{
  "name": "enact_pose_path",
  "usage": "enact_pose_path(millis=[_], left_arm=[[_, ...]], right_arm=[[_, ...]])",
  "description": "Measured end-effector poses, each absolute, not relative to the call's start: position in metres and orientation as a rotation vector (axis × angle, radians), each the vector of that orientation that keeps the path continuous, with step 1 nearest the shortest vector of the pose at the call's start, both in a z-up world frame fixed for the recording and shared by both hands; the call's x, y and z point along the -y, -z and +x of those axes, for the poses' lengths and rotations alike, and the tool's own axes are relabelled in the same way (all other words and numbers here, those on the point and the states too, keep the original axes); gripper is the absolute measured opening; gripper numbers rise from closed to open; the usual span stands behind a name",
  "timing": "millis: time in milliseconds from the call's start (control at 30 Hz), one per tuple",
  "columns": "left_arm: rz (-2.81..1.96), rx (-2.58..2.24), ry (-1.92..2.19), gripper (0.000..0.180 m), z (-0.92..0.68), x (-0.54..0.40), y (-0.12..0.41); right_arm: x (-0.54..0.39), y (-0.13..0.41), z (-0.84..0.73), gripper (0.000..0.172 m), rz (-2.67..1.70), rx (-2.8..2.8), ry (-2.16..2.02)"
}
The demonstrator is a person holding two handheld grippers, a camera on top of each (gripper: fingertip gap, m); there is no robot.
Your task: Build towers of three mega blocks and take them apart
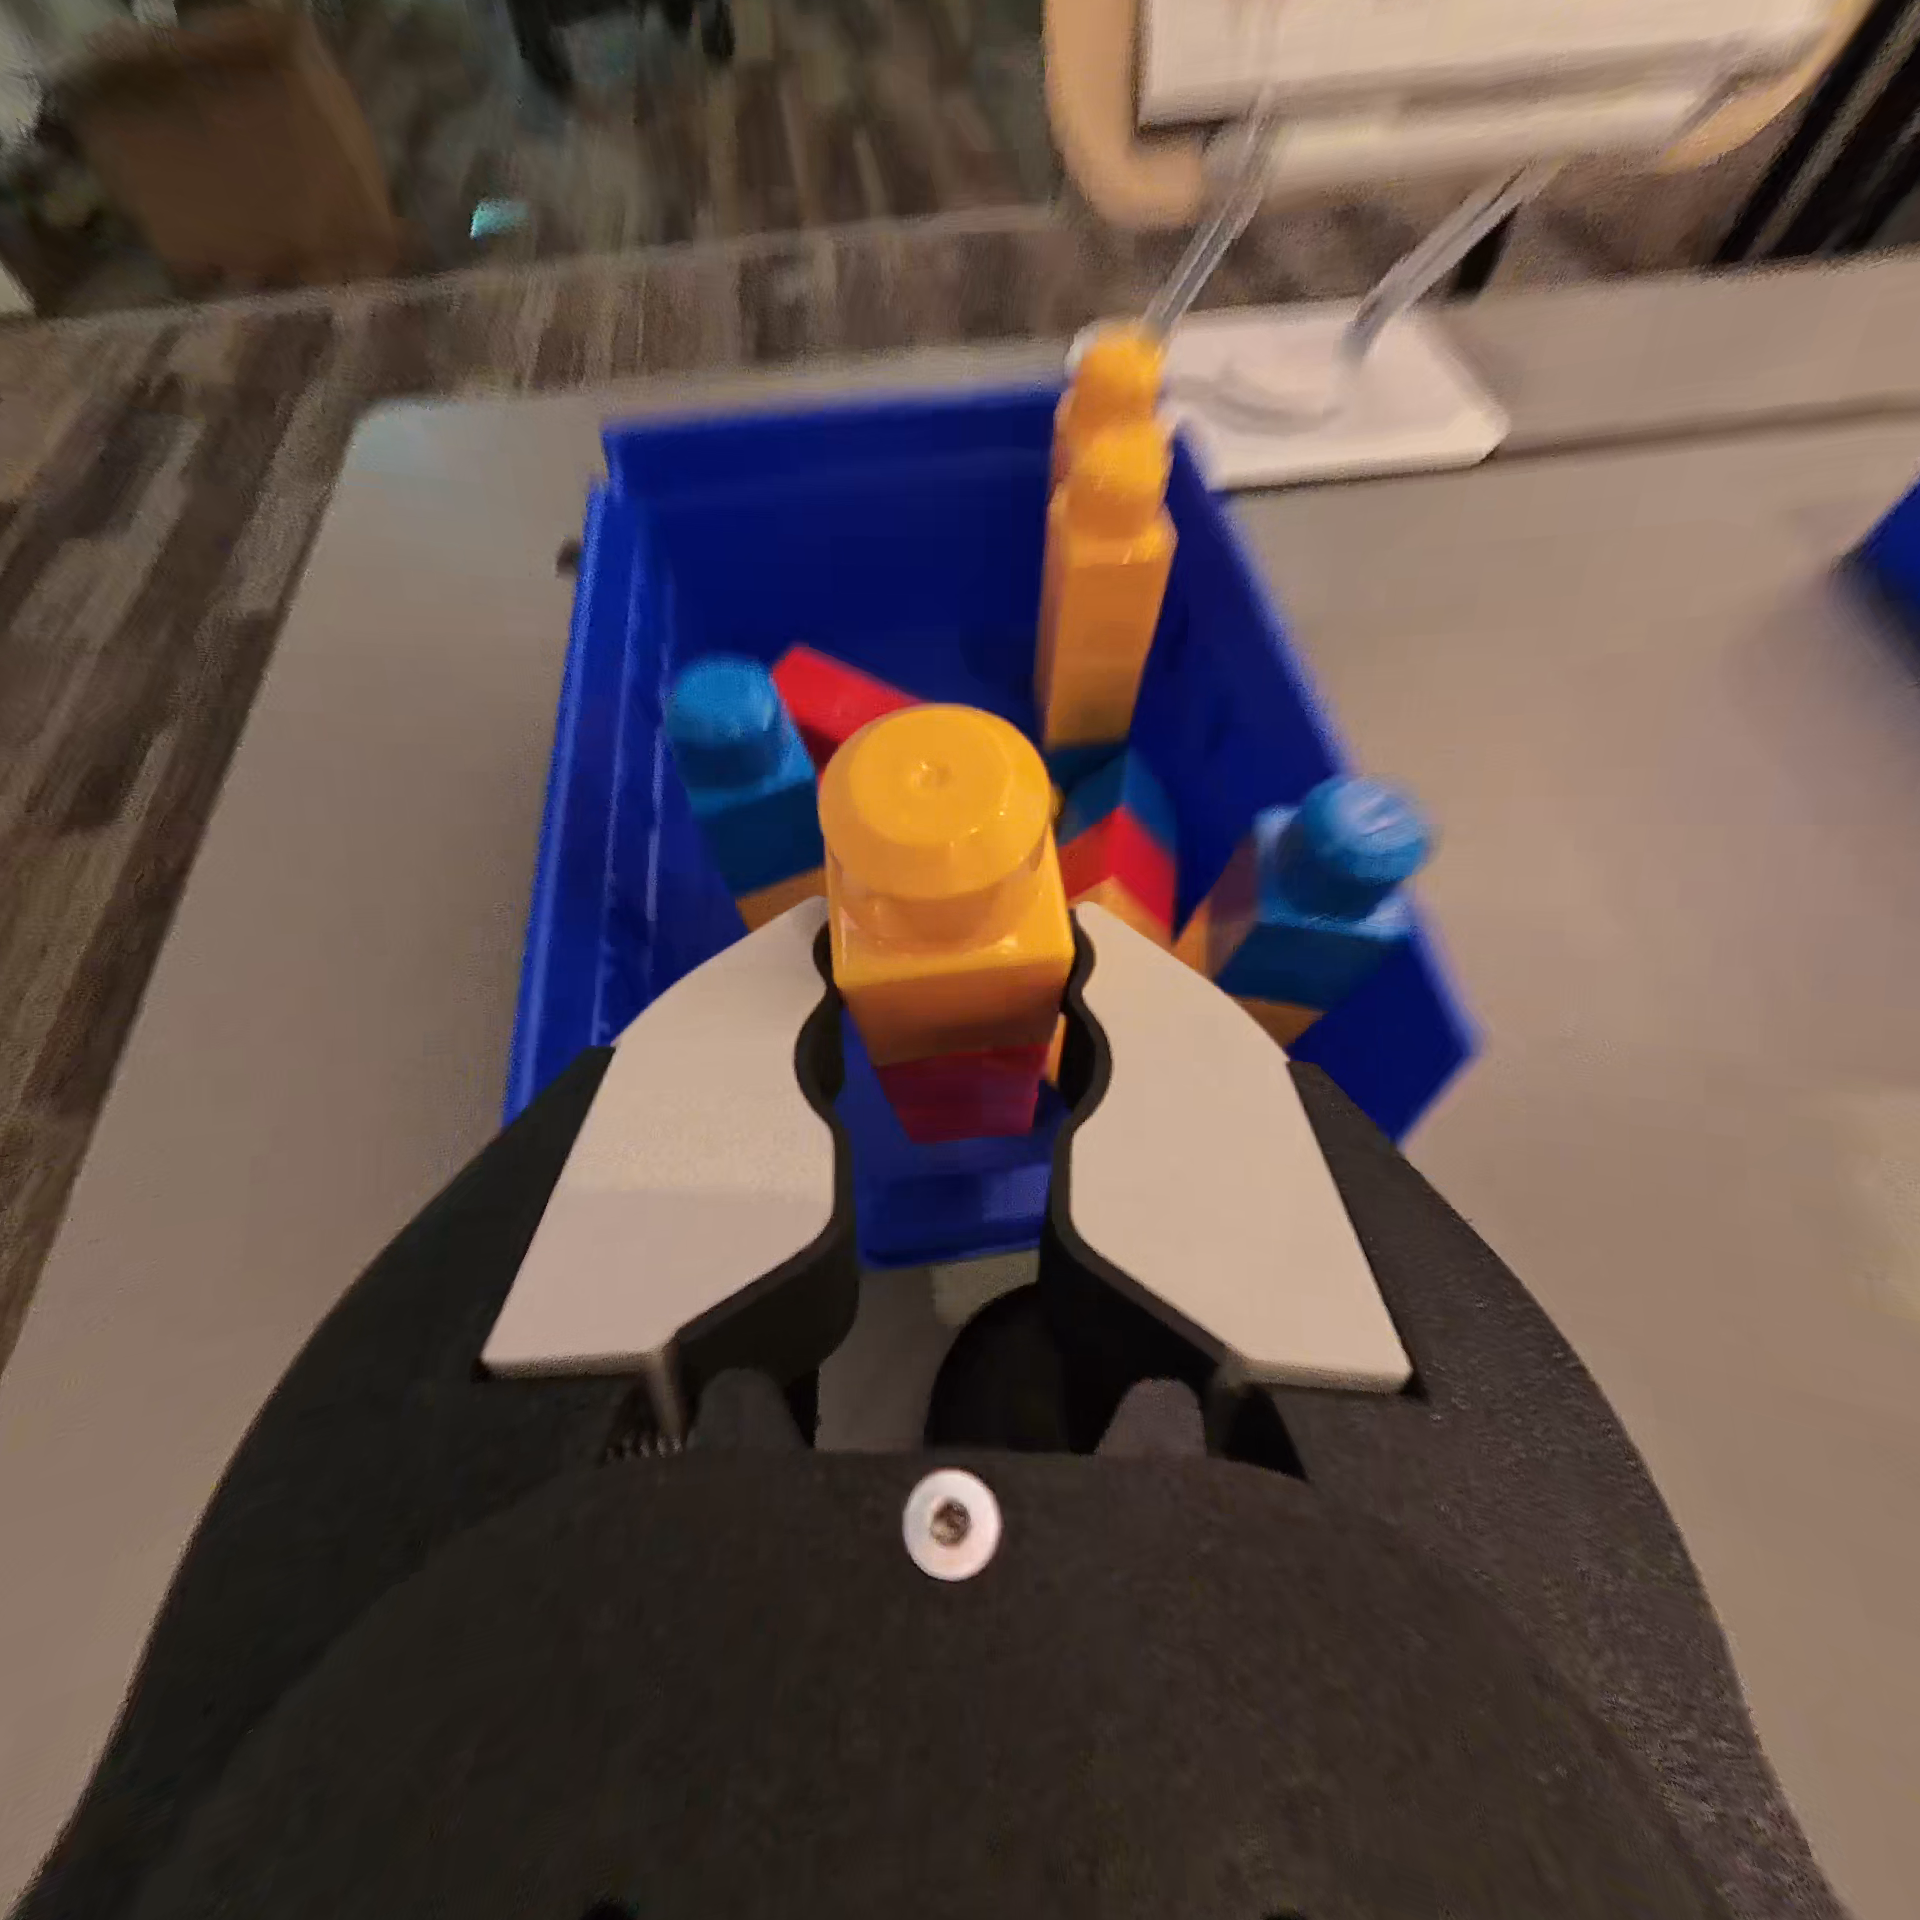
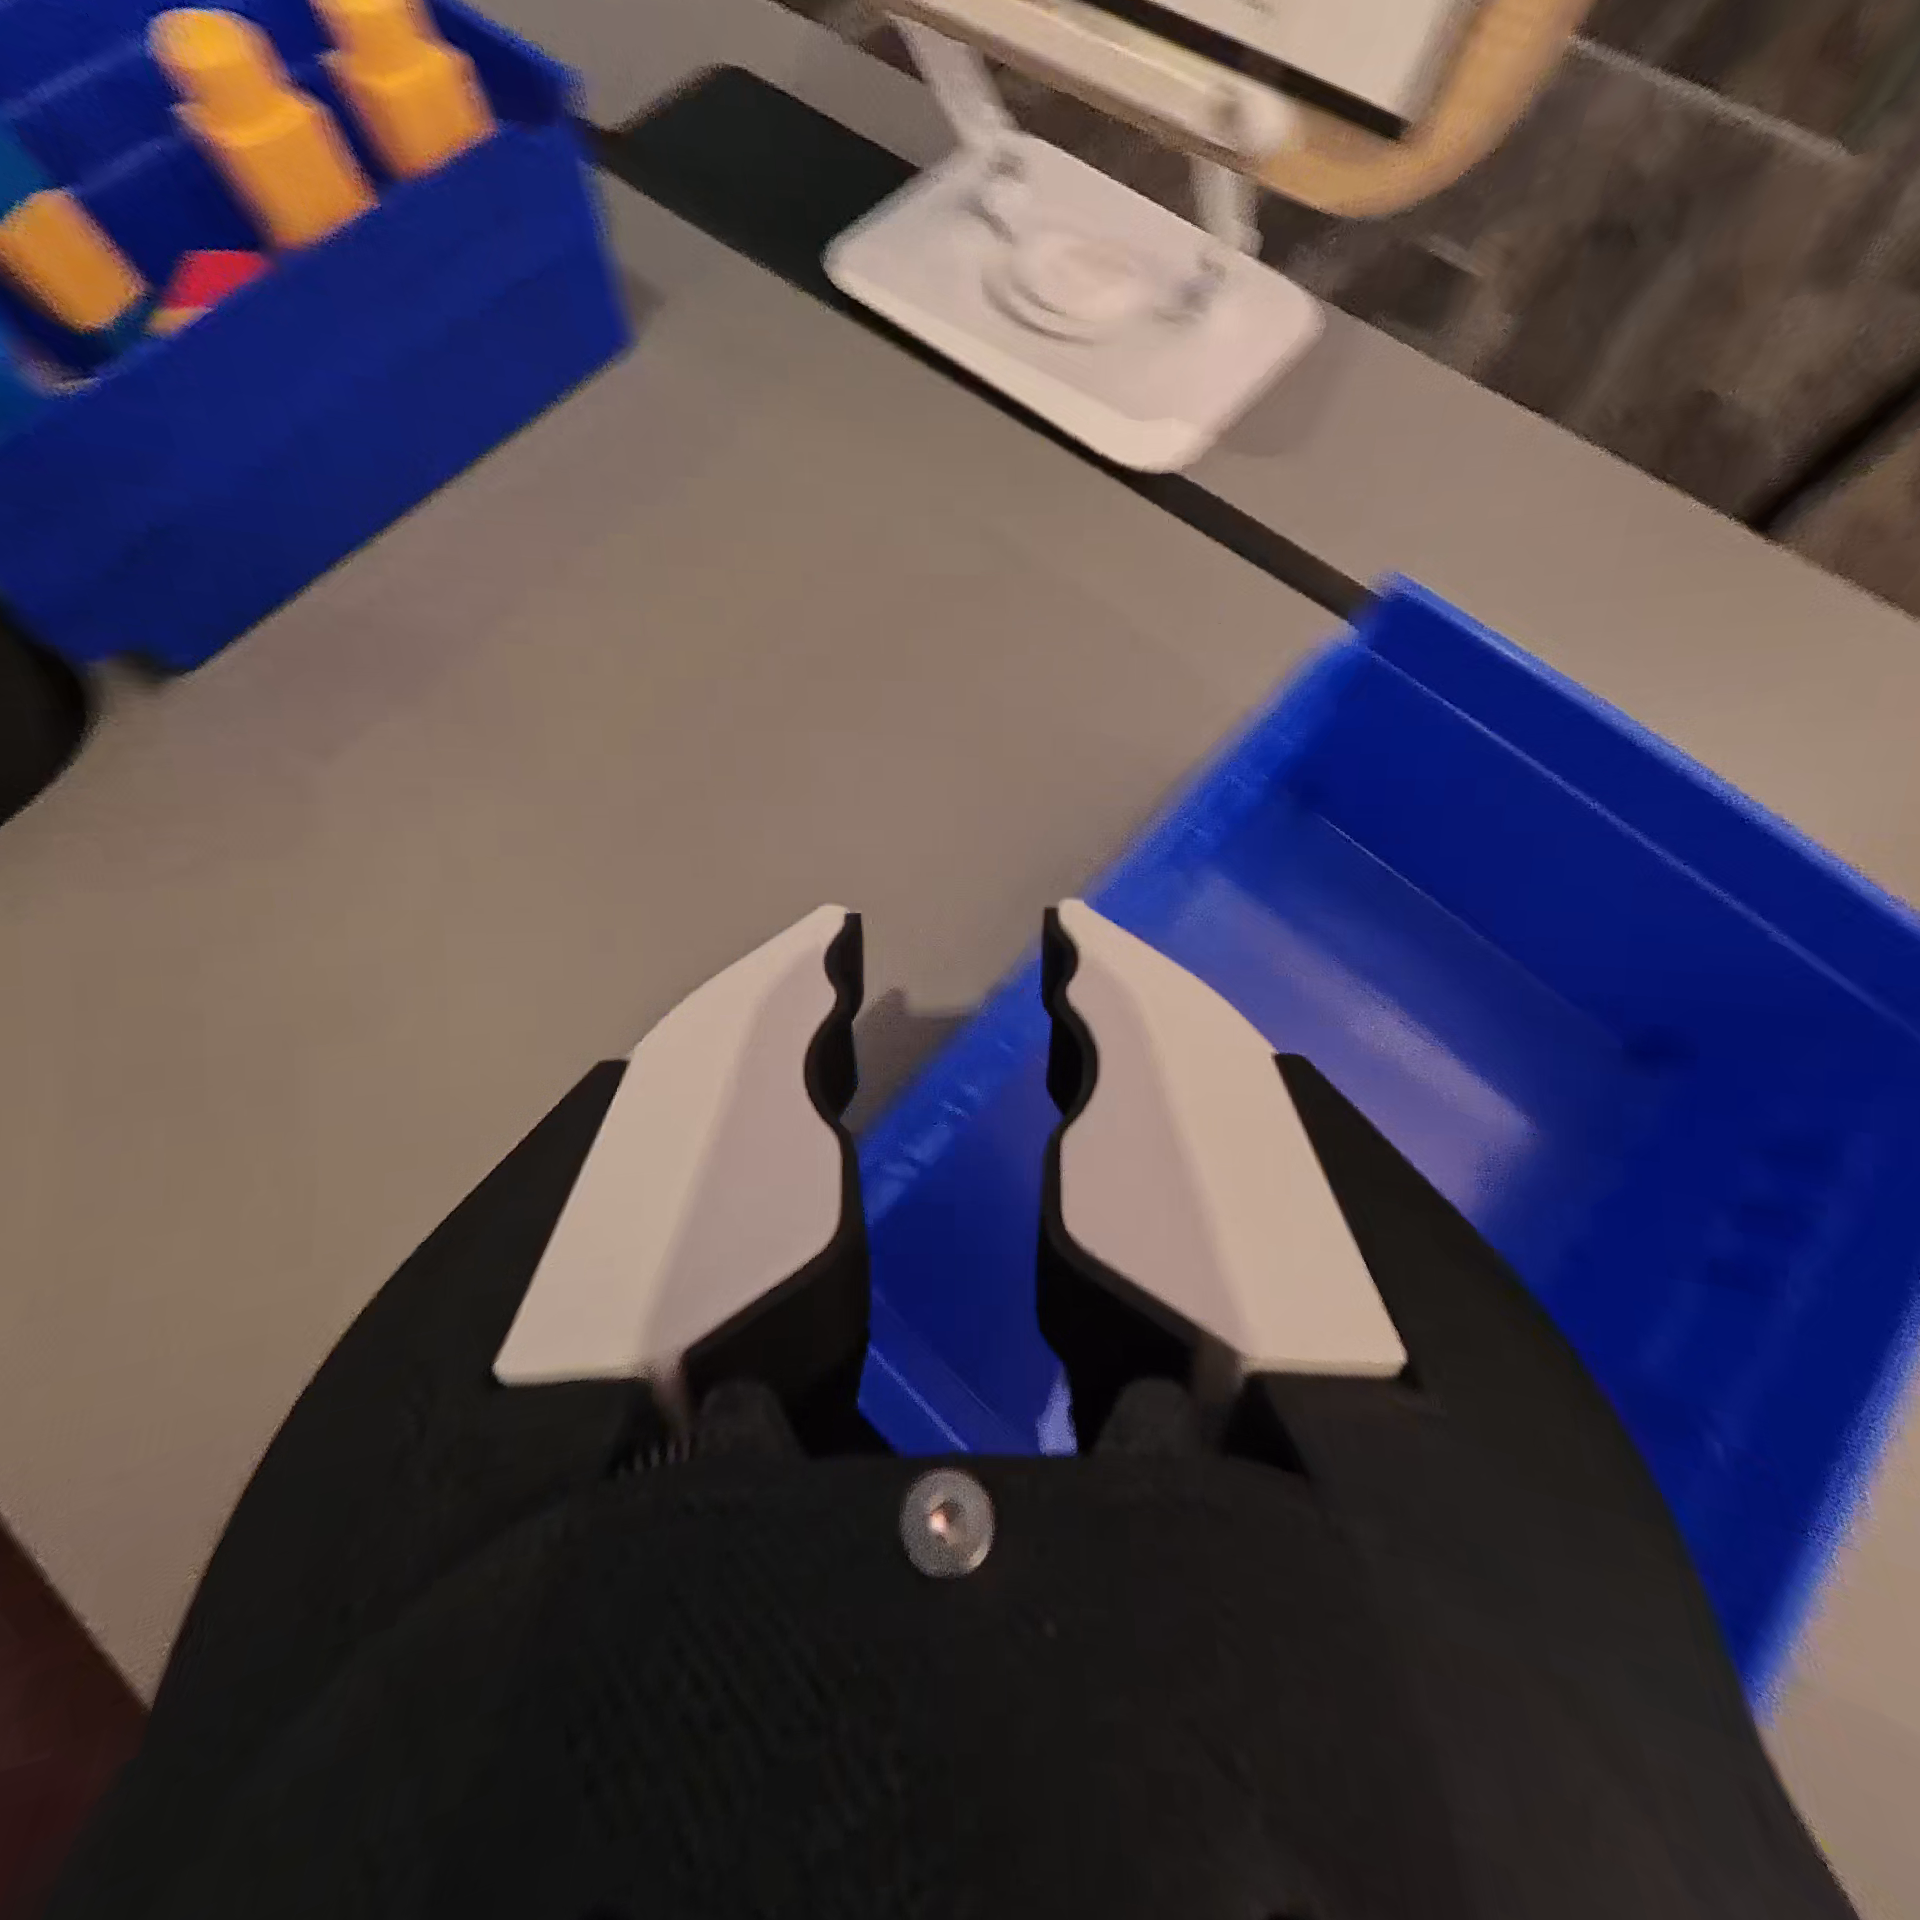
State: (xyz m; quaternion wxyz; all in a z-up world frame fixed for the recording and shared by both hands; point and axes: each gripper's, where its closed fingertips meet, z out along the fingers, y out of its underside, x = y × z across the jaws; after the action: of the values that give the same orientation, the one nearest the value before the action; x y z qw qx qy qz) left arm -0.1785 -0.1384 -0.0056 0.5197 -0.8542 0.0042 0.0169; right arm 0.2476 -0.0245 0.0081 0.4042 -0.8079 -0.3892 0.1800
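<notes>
My left gripper [image 1: 951, 920] is shut on a tower with a yellow block [image 1: 940, 831] on top and a red block [image 1: 966, 1091] under it, both pads pressed on the yellow block's sides. It holds the tower over a blue bin [image 1: 831, 447]. In that bin stand a tall yellow tower [image 1: 1112, 582] and two blue-topped towers [image 1: 738, 758] [image 1: 1330, 883]. My right gripper [image 2: 951, 925] is open with nothing between its fingers, above the near corner of a second, empty blue bin [image 2: 1558, 987]. The bin of towers [image 2: 312, 447] shows far left in the right wrist view.
Both bins stand on a grey table [image 2: 623, 727]. A white stand with a clear base [image 2: 1081, 301] sits at the table's far edge, with a wood-framed board above it. The table's left edge [image 1: 343, 499] borders a dark wood-pattern floor. Some 45 cm of space lies between my two pairs of fingers.
</notes>
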Motion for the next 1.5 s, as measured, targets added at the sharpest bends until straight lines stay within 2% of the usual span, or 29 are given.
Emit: enact_pose_path(millis=[133, 200, 433, 467, 500, 533, 567, 600, 733, 767, 800, 900, 1067, 1167, 1267, 1333, 1500], left_arm=[[-1.865, -0.257, 0.245, 0.037, -0.112, 0.157, -0.091], [-1.778, -0.445, 0.399, 0.037, -0.062, 0.159, -0.126], [-1.584, -0.834, 0.856, 0.037, 0.077, 0.134, -0.169], [-1.550, -0.861, 0.920, 0.037, 0.091, 0.131, -0.173], [-1.519, -0.883, 0.981, 0.037, 0.104, 0.127, -0.176], [-1.486, -0.906, 1.033, 0.037, 0.115, 0.123, -0.178], [-1.470, -0.899, 1.053, 0.037, 0.123, 0.113, -0.177], [-1.473, -0.869, 1.043, 0.055, 0.130, 0.100, -0.173], [-1.510, -0.901, 1.174, 0.050, 0.173, 0.084, -0.137], [-1.490, -0.913, 1.227, 0.048, 0.185, 0.084, -0.134], [-1.474, -0.916, 1.257, 0.037, 0.195, 0.082, -0.132], [-1.440, -0.905, 1.343, 0.036, 0.217, 0.075, -0.133], [-1.271, -0.653, 1.477, 0.035, 0.189, 0.047, -0.180], [-1.565, -0.957, 1.156, 0.036, 0.212, 0.039, -0.118], [-1.684, -1.069, 1.137, 0.036, 0.233, 0.044, -0.081], [-1.716, -1.103, 1.148, 0.036, 0.240, 0.044, -0.069], [-1.784, -1.231, 1.218, 0.036, 0.257, 0.053, -0.049]], right_arm=[[0.094, -0.021, 0.141, 0.038, -1.760, 1.400, -0.791], [0.127, -0.035, 0.098, 0.049, -1.614, 1.524, -1.013], [0.139, -0.097, 0.072, 0.068, -1.379, 1.416, -1.400], [0.135, -0.100, 0.079, 0.067, -1.390, 1.398, -1.404], [0.132, -0.100, 0.087, 0.049, -1.388, 1.398, -1.393], [0.129, -0.100, 0.097, 0.042, -1.391, 1.392, -1.367], [0.122, -0.100, 0.107, 0.039, -1.412, 1.359, -1.336], [0.115, -0.102, 0.118, 0.037, -1.433, 1.307, -1.327], [0.092, -0.102, 0.160, 0.036, -1.514, 1.158, -1.304], [0.092, -0.097, 0.168, 0.036, -1.528, 1.178, -1.284], [0.092, -0.094, 0.174, 0.036, -1.535, 1.194, -1.274], [0.088, -0.093, 0.194, 0.036, -1.568, 1.135, -1.331], [0.069, -0.029, 0.243, 0.036, -1.864, 1.132, -1.045], [0.005, 0.014, 0.312, 0.037, -2.133, 0.836, -0.722], [-0.028, 0.048, 0.350, 0.038, -2.254, 0.735, -0.510], [-0.036, 0.030, 0.346, 0.046, -2.137, 0.693, -0.517], [0.006, -0.103, 0.285, 0.065, -1.506, 0.642, -1.145]])
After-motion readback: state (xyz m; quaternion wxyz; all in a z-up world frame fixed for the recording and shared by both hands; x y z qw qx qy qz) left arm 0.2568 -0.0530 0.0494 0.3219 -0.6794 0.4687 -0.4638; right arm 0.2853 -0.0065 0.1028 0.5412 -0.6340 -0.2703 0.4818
